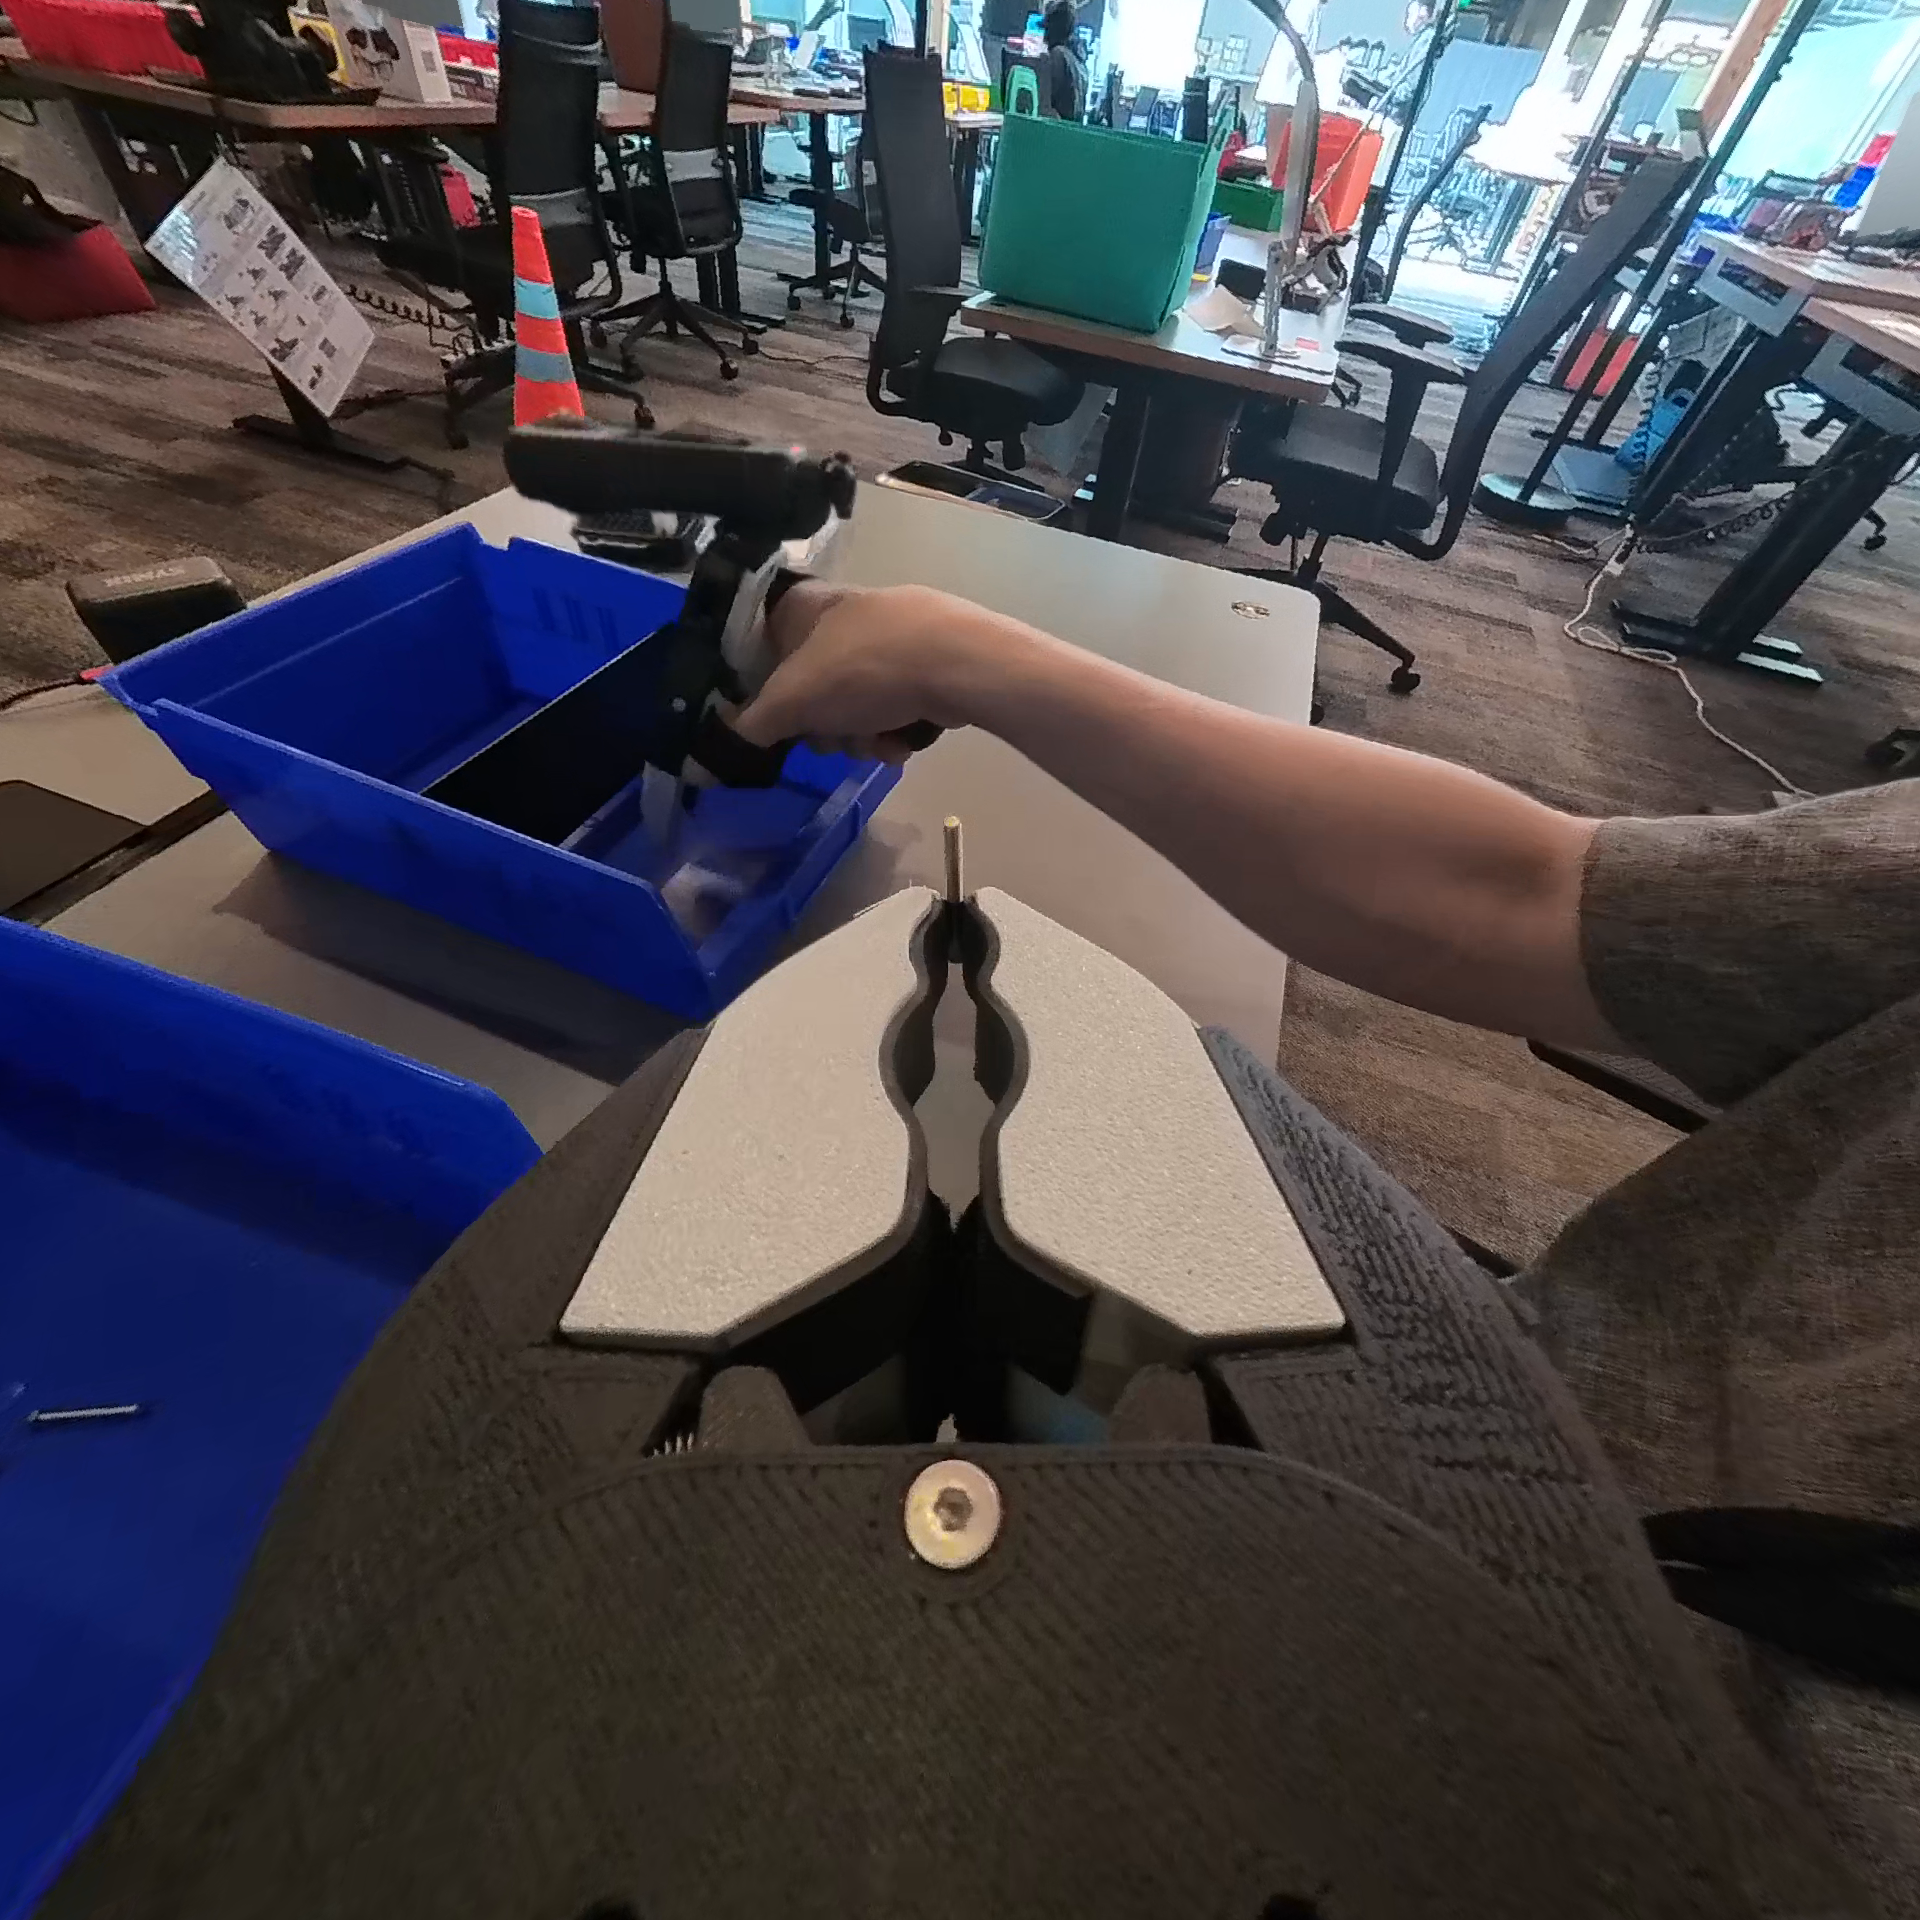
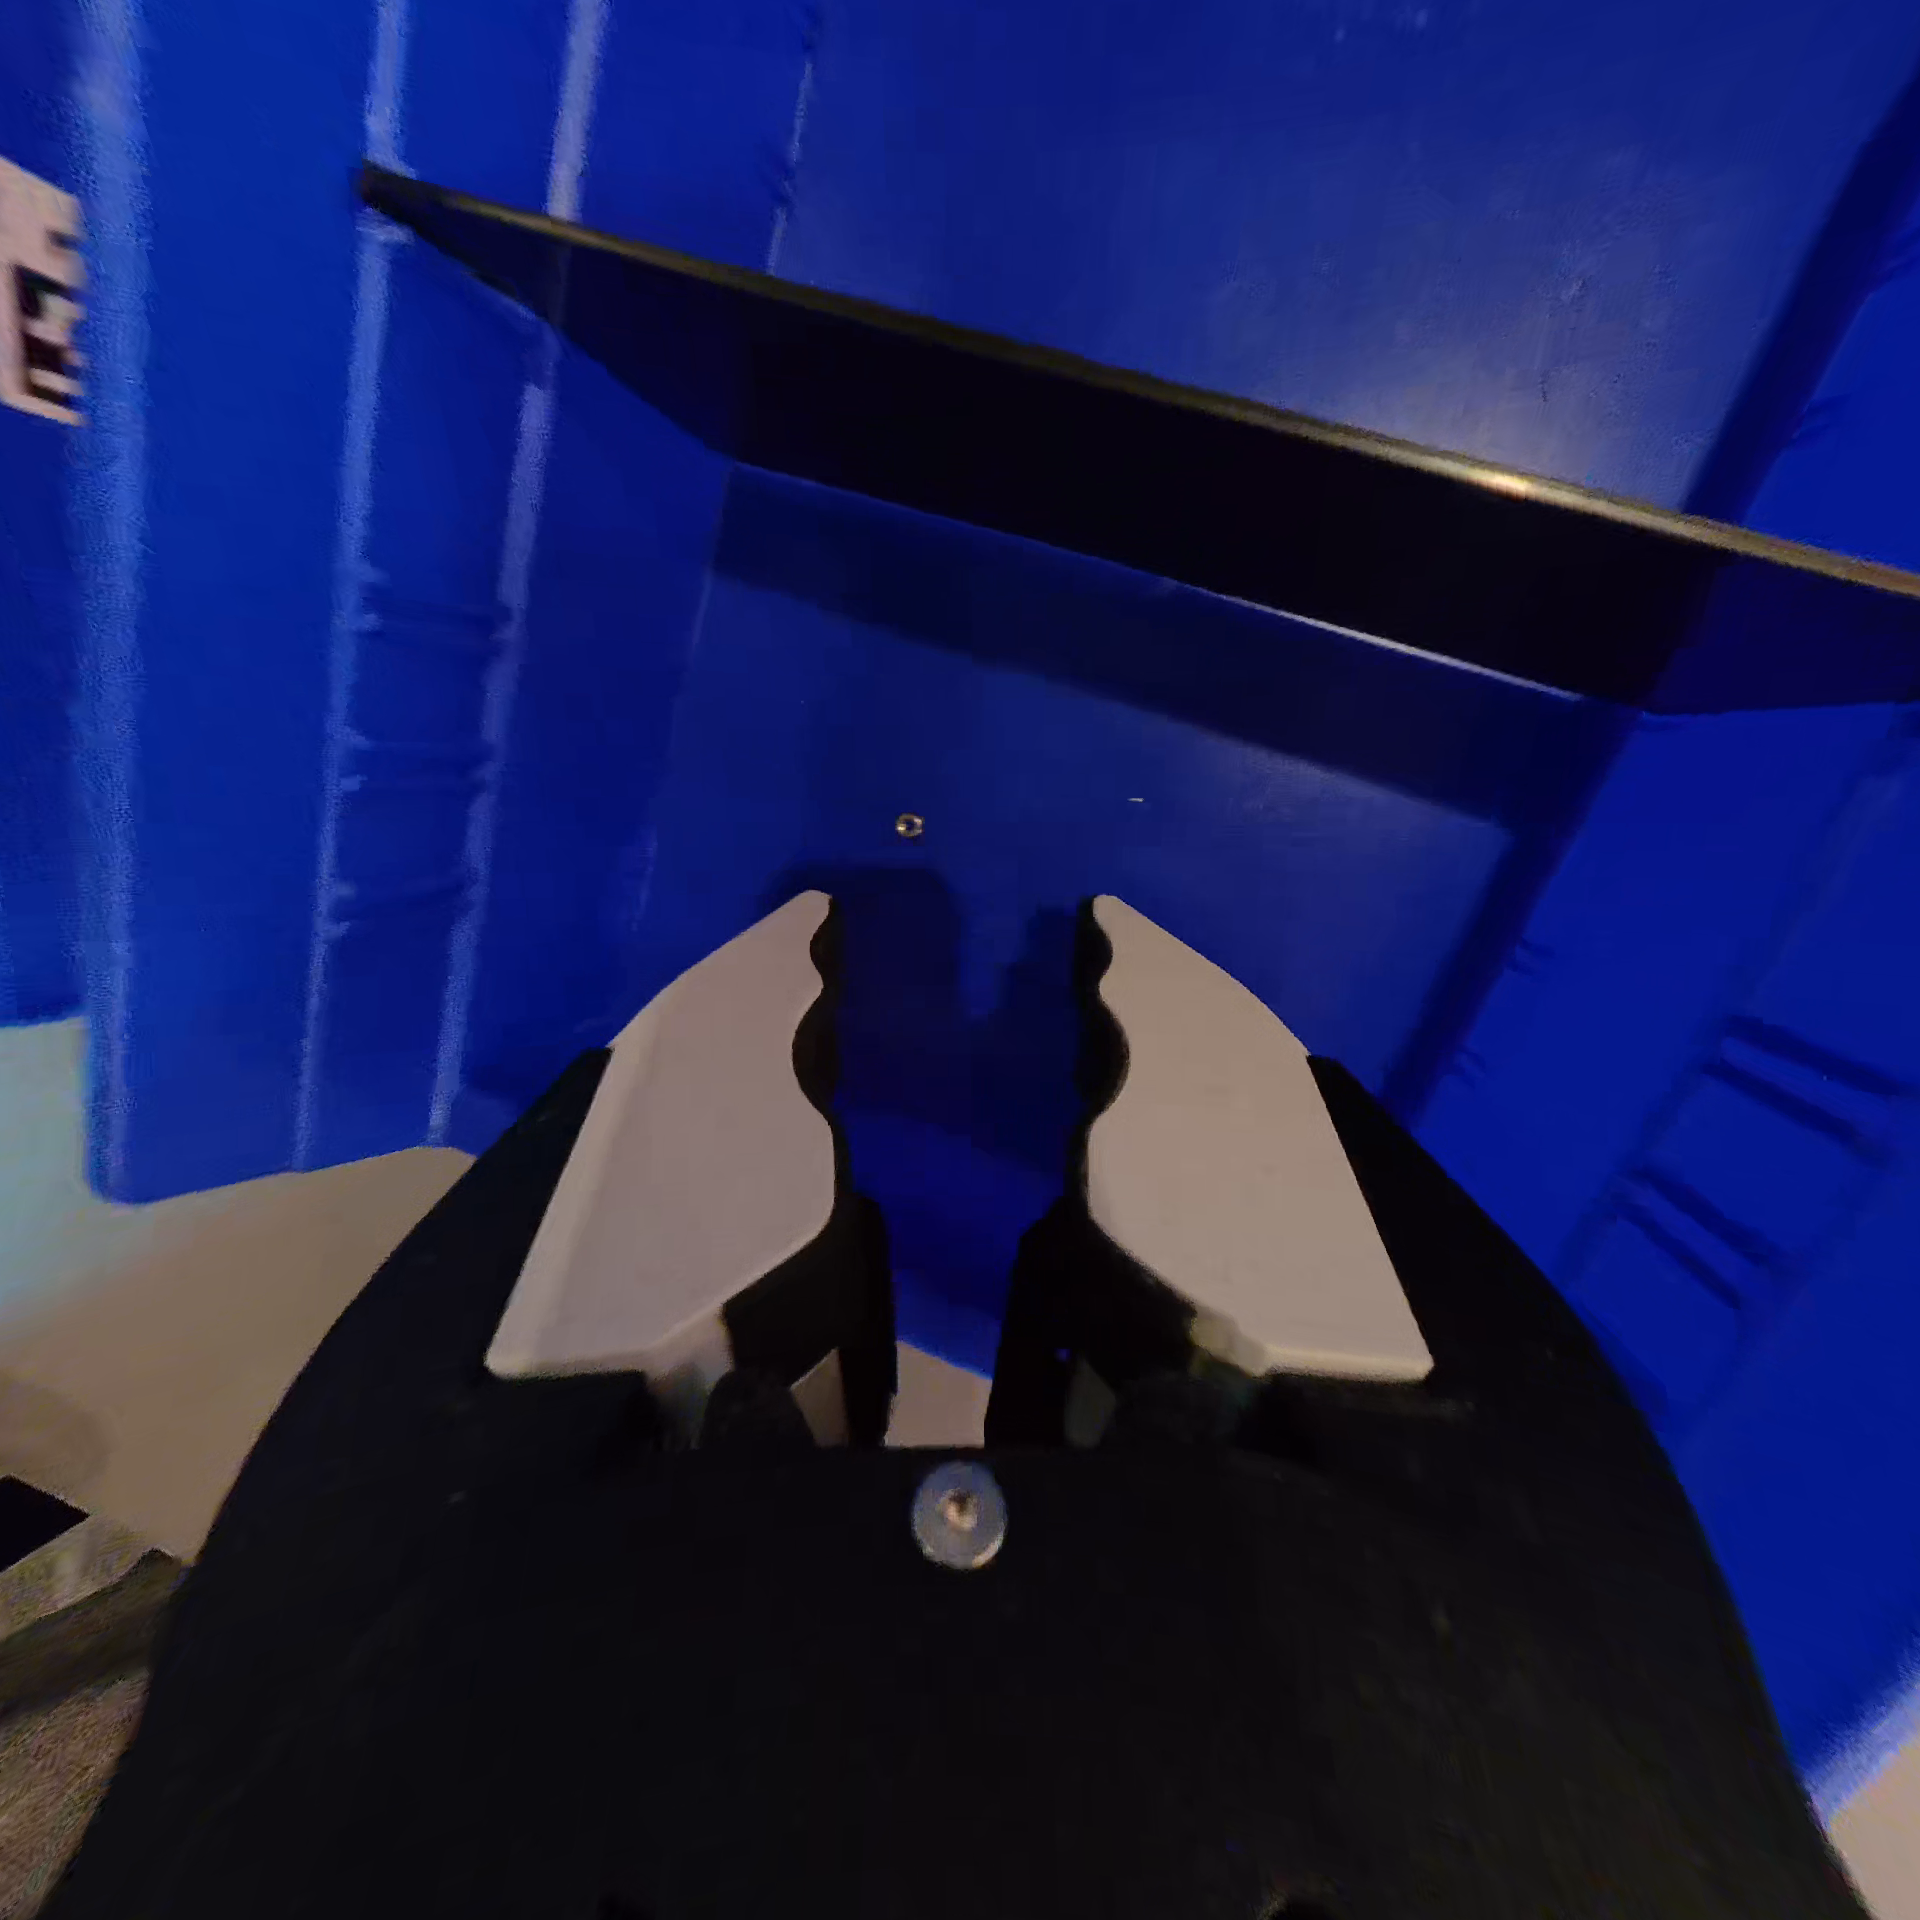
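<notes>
My left gripper [image 1: 951, 909] is shut on a thin metal pin [image 1: 951, 854] that stands upright out of its fingertips, above the grey table [image 1: 1091, 644]. My right gripper [image 2: 961, 899] is open and empty, pointing down into the near compartment of a blue bin [image 2: 1247, 208]. A tiny metal nut [image 2: 909, 825] lies on the bin floor just beyond its fingertips. A black divider [image 2: 1039, 416] crosses the bin. In the left wrist view the right gripper [image 1: 686, 831], held by a hand [image 1: 862, 665], dips into that blue bin [image 1: 343, 748].
A second blue bin [image 1: 187, 1195] sits near left with a small dark spring [image 1: 83, 1413] lying in it. Beyond the table stand office chairs [image 1: 935, 312], an orange cone [image 1: 540, 312], a green box [image 1: 1091, 218] on a desk, and a dark phone [image 1: 52, 842] at the left edge. One gripper's finger ends stand about 30 cm off the other's. About 4 cm separates my right fingertips from the tiny metal nut [image 2: 909, 825].
</notes>
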A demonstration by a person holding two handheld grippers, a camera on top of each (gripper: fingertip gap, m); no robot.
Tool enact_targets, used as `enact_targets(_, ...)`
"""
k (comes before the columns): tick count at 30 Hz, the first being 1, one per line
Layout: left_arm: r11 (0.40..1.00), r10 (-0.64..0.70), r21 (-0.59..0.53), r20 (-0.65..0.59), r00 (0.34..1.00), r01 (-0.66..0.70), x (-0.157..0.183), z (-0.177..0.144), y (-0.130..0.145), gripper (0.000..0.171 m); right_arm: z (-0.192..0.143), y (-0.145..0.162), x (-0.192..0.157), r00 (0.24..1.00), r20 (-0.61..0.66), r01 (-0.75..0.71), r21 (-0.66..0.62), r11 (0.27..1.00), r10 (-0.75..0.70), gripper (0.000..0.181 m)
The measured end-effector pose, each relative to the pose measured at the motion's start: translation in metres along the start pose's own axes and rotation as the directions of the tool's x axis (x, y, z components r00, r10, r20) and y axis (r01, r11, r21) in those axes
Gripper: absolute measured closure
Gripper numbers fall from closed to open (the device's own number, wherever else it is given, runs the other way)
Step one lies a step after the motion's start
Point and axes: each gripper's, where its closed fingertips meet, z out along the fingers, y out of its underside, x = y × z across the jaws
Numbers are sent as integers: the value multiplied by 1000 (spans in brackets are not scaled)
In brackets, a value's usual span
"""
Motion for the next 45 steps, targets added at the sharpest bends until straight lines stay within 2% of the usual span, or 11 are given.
enact_targets(4, 1000, -16, -15, 5, 1000, 16, -5, 3, 5, 169, -26, -5, -28, 996, 46, 73, 152, 986, -81, 141)
enact_targets(9, 999, -27, -21, 11, 1000, 28, -11, 5, 8, 169, -85, 3, -95, 941, 219, 138, 446, 884, -257, 147)
enact_targets(11, 999, -26, -24, 12, 1000, 26, -11, 5, 9, 169, -114, 16, -135, 861, 308, 174, 569, 804, -404, 151)
enact_targets(14, 999, -24, -23, 12, 1000, 24, -12, 5, 9, 169, -165, 41, -191, 686, 371, 176, 750, 637, -627, 157)
enact_targets(15, 1000, -22, -18, 5, 1000, 22, -11, 5, 8, 169, -177, 51, -205, 630, 386, 170, 778, 605, -674, 158)
enact_targets(19, 1000, -22, 8, -72, 997, 23, -1, 4, 5, 170, -192, 78, -245, 474, 407, 182, 822, 539, -781, 157)
enact_targets(23, 998, -44, 34, -121, 992, 49, 2, 0, 1, 169, -198, 85, -264, 402, 390, 179, 854, 489, -829, 158)
enact_targets(25, 998, -48, 42, -142, 989, 54, 4, -1, -1, 169, -199, 86, -271, 371, 404, 171, 855, 489, -836, 161)
enact_targets(31, 998, -38, 49, -149, 988, 46, 7, -3, -3, 169, -193, 81, -276, 365, 410, 192, 845, 498, -836, 162)
enact_targets(42, 999, -14, 33, -154, 988, 19, 10, -2, -1, 169, -195, 86, -277, 300, 464, 207, 821, 532, -833, 179)
enact_targets(45, 999, -14, 35, -159, 987, 20, 11, -2, -1, 169, -195, 86, -277, 309, 423, 238, 832, 500, -852, 179)
